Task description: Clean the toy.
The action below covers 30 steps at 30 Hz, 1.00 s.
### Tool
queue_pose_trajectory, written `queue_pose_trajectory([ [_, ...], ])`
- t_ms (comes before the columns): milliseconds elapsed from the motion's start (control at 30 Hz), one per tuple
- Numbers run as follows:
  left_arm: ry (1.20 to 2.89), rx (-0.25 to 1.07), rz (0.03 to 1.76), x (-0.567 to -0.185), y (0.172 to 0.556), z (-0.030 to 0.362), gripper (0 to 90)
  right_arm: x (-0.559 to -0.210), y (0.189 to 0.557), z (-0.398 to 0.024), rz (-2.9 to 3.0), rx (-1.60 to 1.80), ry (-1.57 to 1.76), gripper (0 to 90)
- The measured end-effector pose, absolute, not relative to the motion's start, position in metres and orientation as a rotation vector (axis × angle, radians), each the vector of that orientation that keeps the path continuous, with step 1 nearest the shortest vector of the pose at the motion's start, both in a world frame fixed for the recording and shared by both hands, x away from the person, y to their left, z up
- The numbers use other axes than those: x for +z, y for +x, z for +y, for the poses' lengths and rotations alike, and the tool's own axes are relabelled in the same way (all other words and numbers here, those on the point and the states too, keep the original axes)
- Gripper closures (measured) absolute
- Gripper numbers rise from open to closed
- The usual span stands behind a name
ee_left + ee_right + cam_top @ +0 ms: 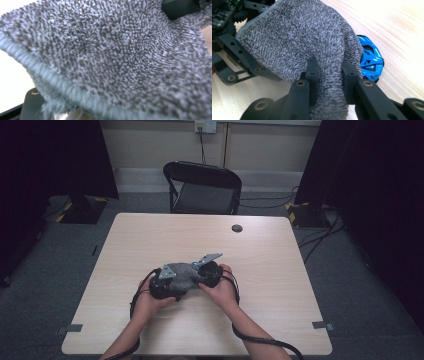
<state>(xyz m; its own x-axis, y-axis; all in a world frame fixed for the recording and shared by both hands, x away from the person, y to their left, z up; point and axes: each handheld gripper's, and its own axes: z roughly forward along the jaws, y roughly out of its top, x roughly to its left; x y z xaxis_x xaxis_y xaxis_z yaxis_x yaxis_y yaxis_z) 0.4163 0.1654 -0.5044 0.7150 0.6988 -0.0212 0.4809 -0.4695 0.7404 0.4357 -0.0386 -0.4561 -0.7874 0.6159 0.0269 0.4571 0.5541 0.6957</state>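
Observation:
A grey terry cloth (182, 274) hangs between my two grippers over the middle of the table (260, 270). In the right gripper view my right gripper (328, 65) is shut on a fold of the cloth (297, 37). A blue and black ball-like object (371, 59) lies on the table just behind that fold, partly covered. My left gripper (169, 284) is under the cloth's left side. Its black linkage (235, 53) shows beside the cloth. In the left gripper view the cloth (120, 57) drapes over the jaws and hides them.
A black folding chair (205, 187) stands beyond the table's far edge. A small dark round cap (237, 228) sits in the tabletop at the far right. Cables trail from both grippers off the near edge.

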Motion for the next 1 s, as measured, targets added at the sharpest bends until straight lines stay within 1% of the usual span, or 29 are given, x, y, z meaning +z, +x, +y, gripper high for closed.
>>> queue_pose_trajectory([
  [400,2.159,0.371,0.894,-0.504,0.416,0.165,23.8,-0.453,0.439,-0.037,2.569,0.993,0.885,72.2],
  [1000,2.157,0.37,0.898,-0.504,0.415,0.165,23.9,-0.458,0.459,-0.05,2.541,0.953,0.97,72.3],
])
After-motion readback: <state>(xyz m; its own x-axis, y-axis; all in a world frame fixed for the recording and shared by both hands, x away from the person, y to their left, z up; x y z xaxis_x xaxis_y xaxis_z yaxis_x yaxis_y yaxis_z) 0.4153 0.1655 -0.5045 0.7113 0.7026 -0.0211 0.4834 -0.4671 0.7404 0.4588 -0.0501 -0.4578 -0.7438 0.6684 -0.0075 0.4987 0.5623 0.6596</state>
